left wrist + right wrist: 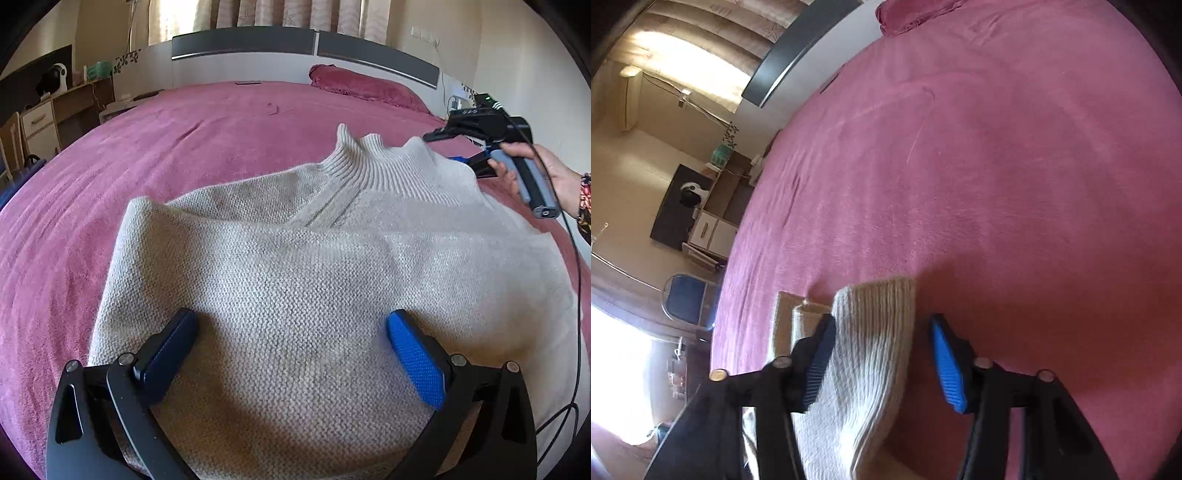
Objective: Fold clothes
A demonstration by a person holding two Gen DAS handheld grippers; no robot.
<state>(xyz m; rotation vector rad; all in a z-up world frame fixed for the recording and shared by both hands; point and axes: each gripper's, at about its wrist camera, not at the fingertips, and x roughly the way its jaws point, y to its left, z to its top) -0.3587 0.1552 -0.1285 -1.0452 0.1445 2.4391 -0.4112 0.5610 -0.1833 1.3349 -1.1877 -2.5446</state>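
Note:
A beige knit sweater with a ribbed high collar lies spread on the pink bed. My left gripper hovers open just above the sweater's body, with bare knit between its blue pads. A hand holds my right gripper at the sweater's far right shoulder. In the right wrist view a ribbed end of the sweater sits between the jaws of the right gripper. It leans on the left pad; the right pad stands apart from it.
A pink pillow lies against the grey and white headboard. A desk with drawers stands left of the bed, and a blue chair beside it. A black cable trails from the right gripper along the bed's right edge.

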